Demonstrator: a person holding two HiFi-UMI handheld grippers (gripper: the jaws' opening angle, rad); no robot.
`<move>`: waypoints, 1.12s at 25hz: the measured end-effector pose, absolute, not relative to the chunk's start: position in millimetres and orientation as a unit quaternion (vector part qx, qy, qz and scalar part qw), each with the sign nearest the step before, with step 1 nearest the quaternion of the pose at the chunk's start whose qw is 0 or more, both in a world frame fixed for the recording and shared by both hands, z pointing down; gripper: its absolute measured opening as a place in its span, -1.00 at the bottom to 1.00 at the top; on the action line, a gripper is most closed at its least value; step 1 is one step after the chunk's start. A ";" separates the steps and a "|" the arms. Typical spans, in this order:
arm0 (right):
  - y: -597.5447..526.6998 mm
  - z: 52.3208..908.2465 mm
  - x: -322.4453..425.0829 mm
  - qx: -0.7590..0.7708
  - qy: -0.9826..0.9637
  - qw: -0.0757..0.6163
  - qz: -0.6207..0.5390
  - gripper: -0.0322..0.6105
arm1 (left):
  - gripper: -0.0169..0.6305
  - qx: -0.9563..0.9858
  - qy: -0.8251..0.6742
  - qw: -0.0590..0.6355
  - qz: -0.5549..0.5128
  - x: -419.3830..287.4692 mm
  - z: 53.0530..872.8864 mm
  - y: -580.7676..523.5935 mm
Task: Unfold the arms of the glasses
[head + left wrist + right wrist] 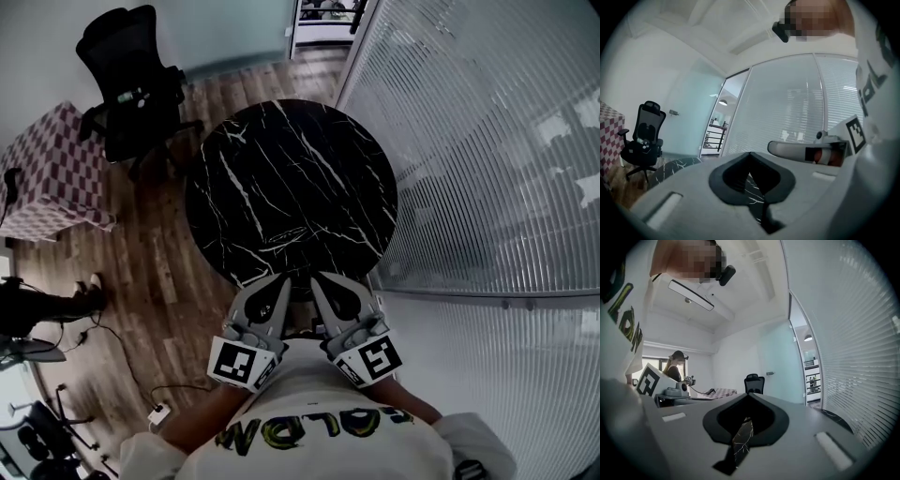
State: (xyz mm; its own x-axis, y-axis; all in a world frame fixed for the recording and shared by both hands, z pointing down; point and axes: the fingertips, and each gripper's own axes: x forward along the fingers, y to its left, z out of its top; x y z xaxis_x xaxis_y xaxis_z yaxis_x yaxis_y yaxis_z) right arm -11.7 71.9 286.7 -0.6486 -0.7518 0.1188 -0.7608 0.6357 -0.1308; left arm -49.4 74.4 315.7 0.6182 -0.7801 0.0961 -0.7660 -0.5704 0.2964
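Both held up tight against the chest, side by side, tips angled toward each other, clear of the round black marble surface with white veins [281,159].

Checked left gripper [275,286]: jaws closed, tips meeting, nothing between them. Only a thin slit behind the tips, with veined marble showing through it. Same on right gripper [322,284]: jaws together, empty, a sliver of marble visible through the gap.

Located thin dark-framed glasses [286,236] lying flat on the surface near its front edge, just ahead of both sets of jaws and roughly centred between them. Not touched by either gripper. Too small in head view to tell how the arms sit. Not visible in either gripper view.

Around it:
- black mesh office chair [131,80] beyond the surface on the left
- red-and-white checkered cloth-covered table [52,169] further left, on the wood plank floor [159,272]
- glass wall with horizontal blinds [487,141] along the right side
- second person in a cap [675,365] standing in the background of right gripper view
- wearer's white shirt with yellow-green lettering [309,431] at the bottom of head view
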 end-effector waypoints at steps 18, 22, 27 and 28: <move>14.6 301.1 -31.5 0.435 -0.894 0.035 0.097 -0.89 | -0.94 0.895 -0.410 0.174 -0.008 -67.0 332.0 16.4; 9.8 301.3 -26.4 0.428 -0.898 0.036 0.098 -0.89 | -0.94 0.891 -0.418 0.178 -0.010 -61.2 332.1 13.4; 5.7 303.7 -16.9 0.420 -0.900 0.038 0.105 -0.89 | -0.94 0.885 -0.426 0.188 -0.009 -48.8 334.9 11.1; 5.3 304.5 -16.0 0.417 -0.902 0.040 0.106 -0.89 | -0.94 0.884 -0.427 0.190 -0.008 -47.1 335.7 10.2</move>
